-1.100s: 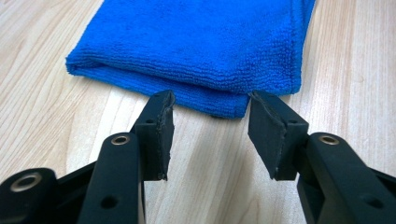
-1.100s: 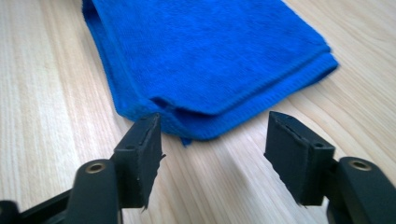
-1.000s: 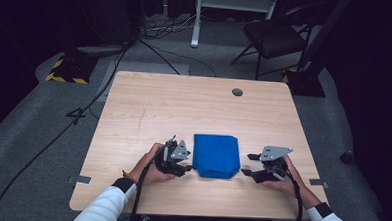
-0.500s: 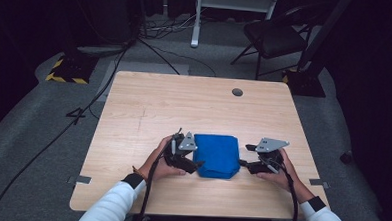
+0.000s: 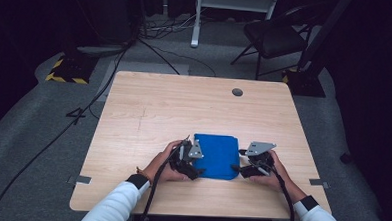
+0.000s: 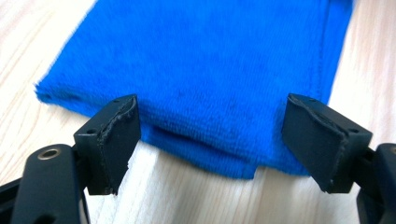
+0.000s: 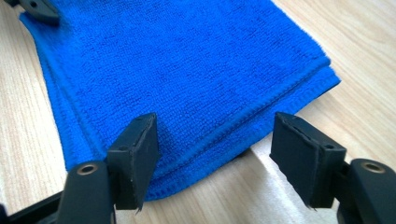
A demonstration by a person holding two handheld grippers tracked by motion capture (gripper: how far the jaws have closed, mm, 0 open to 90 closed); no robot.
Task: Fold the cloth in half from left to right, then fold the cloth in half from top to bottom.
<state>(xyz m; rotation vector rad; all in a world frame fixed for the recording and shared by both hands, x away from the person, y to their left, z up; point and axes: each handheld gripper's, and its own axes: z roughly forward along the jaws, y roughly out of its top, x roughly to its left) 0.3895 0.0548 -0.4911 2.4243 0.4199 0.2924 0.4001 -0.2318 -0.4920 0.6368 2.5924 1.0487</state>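
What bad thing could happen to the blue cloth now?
The folded blue cloth has several stacked layers at its edge, so the open right claw might pinch only the top ones and the fold could come apart. The open left claw sits at the opposite edge; uneven pulls could drag the cloth crooked across the table.

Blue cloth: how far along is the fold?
Done: the blue cloth lies folded in stacked layers on the table. In hand: the left gripper and right gripper have just been opening, jaws wide at its near edges, pressing nothing. Left: perhaps another fold; can't tell.
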